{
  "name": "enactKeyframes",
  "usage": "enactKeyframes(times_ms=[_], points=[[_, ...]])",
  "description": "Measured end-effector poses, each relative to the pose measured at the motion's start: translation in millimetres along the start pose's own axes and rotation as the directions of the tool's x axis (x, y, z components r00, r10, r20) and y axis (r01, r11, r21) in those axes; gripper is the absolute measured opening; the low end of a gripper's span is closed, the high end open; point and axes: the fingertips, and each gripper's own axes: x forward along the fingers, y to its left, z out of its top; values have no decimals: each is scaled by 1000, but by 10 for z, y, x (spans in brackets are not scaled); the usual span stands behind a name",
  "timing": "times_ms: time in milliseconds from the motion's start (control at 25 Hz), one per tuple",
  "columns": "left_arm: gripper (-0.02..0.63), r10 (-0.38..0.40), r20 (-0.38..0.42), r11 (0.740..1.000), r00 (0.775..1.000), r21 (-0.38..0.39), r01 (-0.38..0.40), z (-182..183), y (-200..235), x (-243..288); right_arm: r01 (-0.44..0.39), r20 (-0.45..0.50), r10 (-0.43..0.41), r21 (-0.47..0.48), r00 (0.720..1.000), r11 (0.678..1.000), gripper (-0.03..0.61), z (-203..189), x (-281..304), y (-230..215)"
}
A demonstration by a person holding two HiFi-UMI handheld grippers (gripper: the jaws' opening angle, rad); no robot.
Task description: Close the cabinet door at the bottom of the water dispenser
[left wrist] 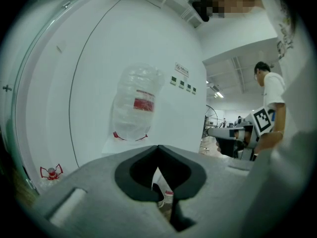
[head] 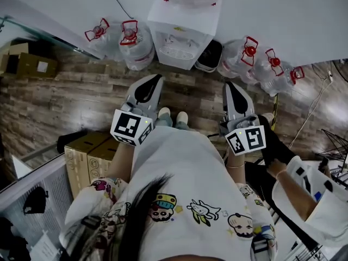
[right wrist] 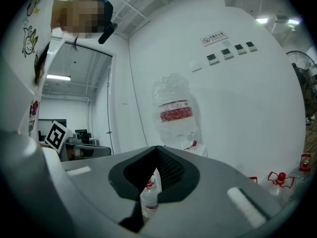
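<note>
The white water dispenser stands against the wall straight ahead, with an upturned clear bottle on top, also seen as the bottle. A dark panel with a pale rim stands out at its lower right; it looks like the cabinet door swung open. My left gripper is held in front of the dispenser, its jaws shut on nothing. My right gripper points toward the dark panel, a short way from it, also shut and empty.
Large jugs with red caps flank the dispenser: two at left and several at right. Cardboard boxes sit at my left. Another person stands at the right. A cable runs across the wood floor.
</note>
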Motion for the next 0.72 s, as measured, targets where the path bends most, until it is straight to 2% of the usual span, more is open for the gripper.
enactKeyframes(times_ms=[280, 720], points=[[0, -24, 3, 999, 1000, -24, 24, -9, -42, 68, -16, -15, 16, 3, 1000, 1000, 9, -18, 23, -47], [0, -68, -21, 996, 997, 50, 69, 44, 1, 135, -35, -31, 35, -12, 999, 999, 9, -15, 151, -61]])
